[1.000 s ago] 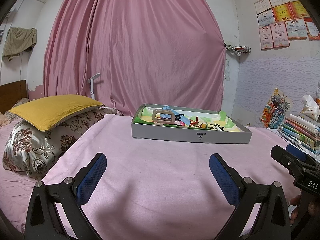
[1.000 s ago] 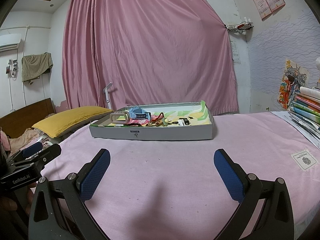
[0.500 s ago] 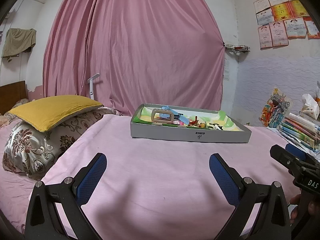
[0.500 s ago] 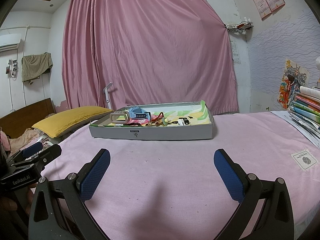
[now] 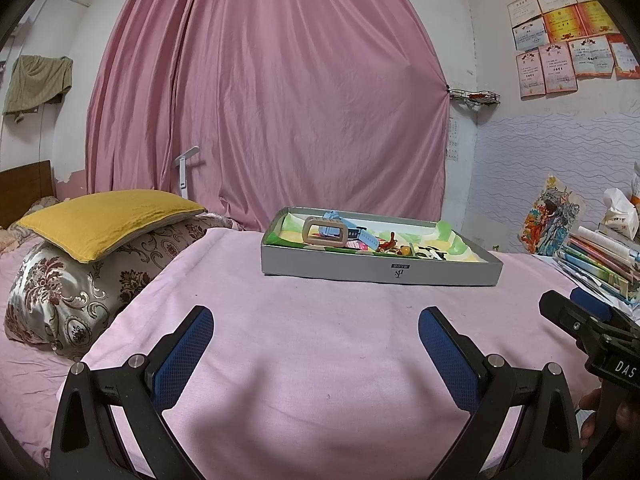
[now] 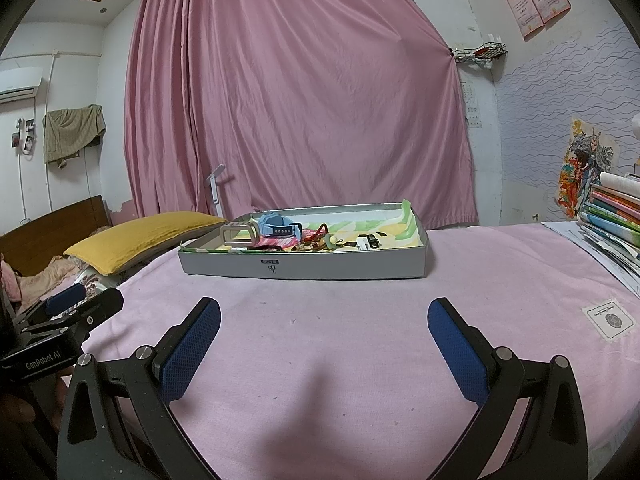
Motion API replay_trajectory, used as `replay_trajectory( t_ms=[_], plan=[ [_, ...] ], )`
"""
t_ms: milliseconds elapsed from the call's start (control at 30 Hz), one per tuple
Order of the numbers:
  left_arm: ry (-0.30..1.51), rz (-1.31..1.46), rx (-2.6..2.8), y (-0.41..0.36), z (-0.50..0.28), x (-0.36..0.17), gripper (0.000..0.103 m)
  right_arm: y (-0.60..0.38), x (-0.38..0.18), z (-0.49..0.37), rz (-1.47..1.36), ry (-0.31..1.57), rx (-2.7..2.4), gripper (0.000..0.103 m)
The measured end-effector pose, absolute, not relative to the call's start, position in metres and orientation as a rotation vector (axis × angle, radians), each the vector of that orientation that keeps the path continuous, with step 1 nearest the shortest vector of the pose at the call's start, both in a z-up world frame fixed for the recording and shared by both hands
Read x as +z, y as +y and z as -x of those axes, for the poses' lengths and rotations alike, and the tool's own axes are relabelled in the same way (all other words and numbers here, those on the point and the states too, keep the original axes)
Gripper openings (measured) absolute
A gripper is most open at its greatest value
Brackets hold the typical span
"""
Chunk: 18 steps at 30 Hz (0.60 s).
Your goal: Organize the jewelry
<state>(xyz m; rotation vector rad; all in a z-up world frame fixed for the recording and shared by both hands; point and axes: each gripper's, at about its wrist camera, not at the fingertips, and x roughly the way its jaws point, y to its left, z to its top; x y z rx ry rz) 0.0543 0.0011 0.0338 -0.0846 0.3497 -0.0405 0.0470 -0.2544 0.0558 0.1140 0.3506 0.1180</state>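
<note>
Both grippers hover spread and empty over the pink bedsheet (image 5: pixel 320 340).

The left gripper (image 5: pixel 316 344) and right gripper (image 6: pixel 324 340) each hold their blue-padded fingers wide apart, gripping nothing. Well ahead of them, the grey tray (image 5: pixel 376 270) sits on the bed, holding a blue watch (image 6: pixel 278 228), a beige buckle (image 5: pixel 325 232) and a tangle of small jewelry (image 6: pixel 320 242).

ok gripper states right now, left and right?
Left gripper: open, holding nothing, over the pink bedsheet.
Right gripper: open, holding nothing, short of the grey tray.
</note>
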Motion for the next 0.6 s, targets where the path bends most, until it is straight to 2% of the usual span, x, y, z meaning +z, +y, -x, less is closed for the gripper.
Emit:
replay_trajectory(
  t_ms=[600],
  plan=[
    [0.336, 0.107, -0.013, 0.0034, -0.0518, 0.0318, 0.103, -0.2515, 0.0529, -0.0458, -0.116, 0.352, 0.118, 0.102]
  ],
)
